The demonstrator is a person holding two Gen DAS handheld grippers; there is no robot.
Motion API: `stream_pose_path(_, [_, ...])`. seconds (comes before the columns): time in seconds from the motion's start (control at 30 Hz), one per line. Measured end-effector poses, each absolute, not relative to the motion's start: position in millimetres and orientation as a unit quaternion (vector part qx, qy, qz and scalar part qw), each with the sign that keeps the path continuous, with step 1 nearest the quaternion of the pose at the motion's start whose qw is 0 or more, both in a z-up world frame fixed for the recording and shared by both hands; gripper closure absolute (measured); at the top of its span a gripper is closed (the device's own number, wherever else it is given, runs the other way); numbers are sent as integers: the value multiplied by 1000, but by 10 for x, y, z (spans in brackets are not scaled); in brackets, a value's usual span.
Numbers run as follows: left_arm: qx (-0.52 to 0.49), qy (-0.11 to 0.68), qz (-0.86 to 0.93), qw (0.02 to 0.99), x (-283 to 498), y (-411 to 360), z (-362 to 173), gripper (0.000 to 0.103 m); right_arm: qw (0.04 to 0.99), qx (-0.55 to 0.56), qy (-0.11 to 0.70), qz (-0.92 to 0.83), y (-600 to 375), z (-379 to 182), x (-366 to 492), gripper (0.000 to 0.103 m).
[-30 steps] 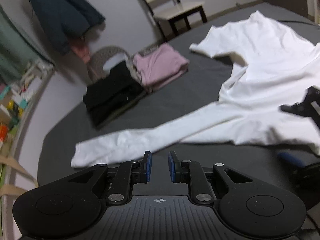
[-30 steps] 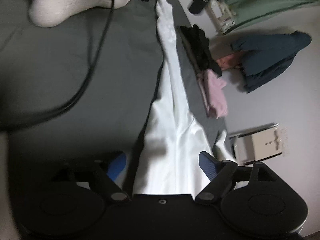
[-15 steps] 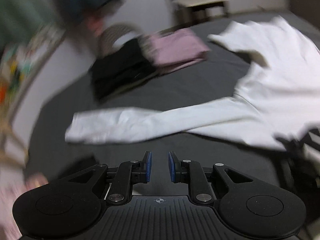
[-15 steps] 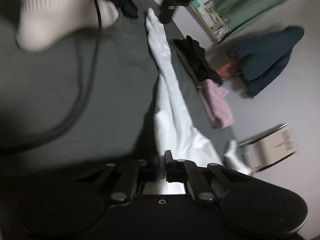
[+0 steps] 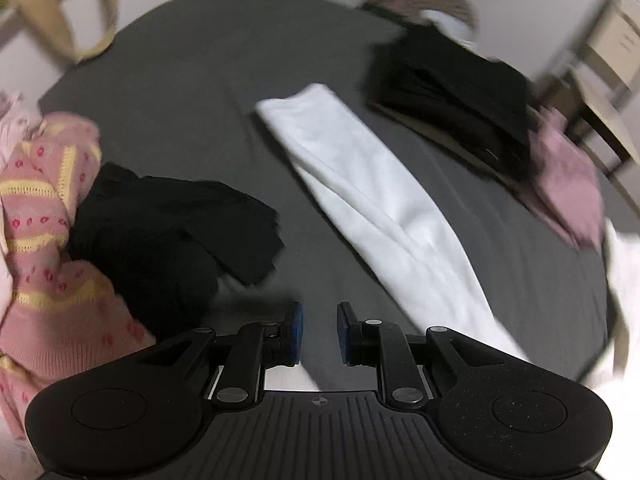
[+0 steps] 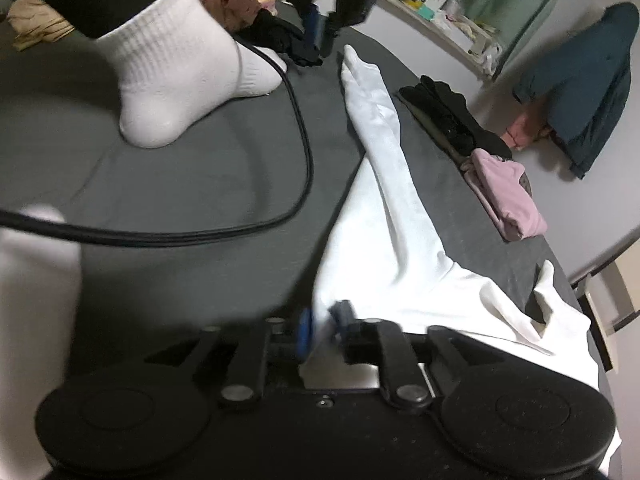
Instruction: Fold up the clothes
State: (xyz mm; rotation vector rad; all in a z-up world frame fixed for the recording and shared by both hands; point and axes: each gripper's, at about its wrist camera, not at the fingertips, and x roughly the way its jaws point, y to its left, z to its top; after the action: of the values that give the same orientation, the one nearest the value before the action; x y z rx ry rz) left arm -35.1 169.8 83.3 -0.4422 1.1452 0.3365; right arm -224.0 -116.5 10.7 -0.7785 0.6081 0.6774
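A white long-sleeve shirt lies on the dark grey bed sheet (image 5: 208, 80). Its sleeve (image 5: 372, 200) runs diagonally away from my left gripper (image 5: 320, 328), whose pads stand a little apart with nothing between them, just left of the sleeve's near part. In the right wrist view the sleeve (image 6: 376, 128) stretches away and the shirt body (image 6: 400, 276) spreads at the near right. My right gripper (image 6: 322, 326) is shut on the shirt's near edge, with white cloth pinched between the blue pads.
Folded black clothes (image 5: 448, 92) and a folded pink piece (image 5: 568, 184) lie beyond the sleeve. A loose black garment (image 5: 172, 232) and a pink patterned knit (image 5: 40, 240) are at left. A white-socked foot (image 6: 180, 68) and a black cable (image 6: 296, 160) are on the sheet.
My right gripper went from open around the shirt's edge to shut on it. The left gripper swung left, toward the sleeve's cuff end and the loose clothes, with its gap unchanged.
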Motion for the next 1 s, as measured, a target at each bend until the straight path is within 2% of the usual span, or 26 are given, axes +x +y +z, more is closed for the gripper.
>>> stream_pose_path(0.03, [-226, 530, 170, 800, -275, 1789, 826, 84, 828, -347, 288, 332, -1221, 178, -2262, 59])
stream_pose_path(0.07, [-244, 522, 180, 798, -213, 1865, 817, 84, 830, -328, 290, 346, -1278, 248, -2283, 47])
stream_pose_path(0.1, [-256, 514, 187, 797, -147, 1937, 806, 84, 832, -308, 290, 359, -1353, 286, -2262, 41])
stream_pose_path(0.33, [-305, 455, 250, 799, 215, 2279, 592, 84, 841, -169, 305, 413, -1754, 341, -2127, 40])
stream_pose_path(0.57, [-359, 394, 240, 811, 213, 2292, 314, 83, 832, -138, 324, 429, -1839, 342, -2069, 40])
stream_pose_path(0.6, [-359, 397, 237, 811, 227, 2280, 273, 72, 833, -130, 326, 428, -1851, 345, -2066, 40])
stream_pose_path(0.67, [-346, 408, 228, 813, 272, 2261, 213, 55, 834, -114, 330, 427, -1875, 352, -2061, 40])
stream_pose_path(0.77, [-312, 393, 235, 832, 319, 2210, 250, 55, 835, -108, 331, 427, -1908, 350, -2077, 40])
stream_pose_path(0.83, [-299, 381, 251, 838, 333, 2203, 311, 63, 835, -111, 329, 427, -1916, 350, -2092, 40])
stream_pose_path(0.87, [-304, 372, 256, 839, 311, 2207, 337, 86, 835, -113, 328, 427, -1914, 352, -2098, 39])
stream_pose_path(0.9, [-316, 367, 254, 838, 292, 2225, 351, 98, 835, -115, 326, 427, -1912, 355, -2104, 38])
stream_pose_path(1.0, [-351, 347, 225, 840, 279, 2242, 410, 101, 836, -121, 323, 428, -1907, 361, -2121, 37])
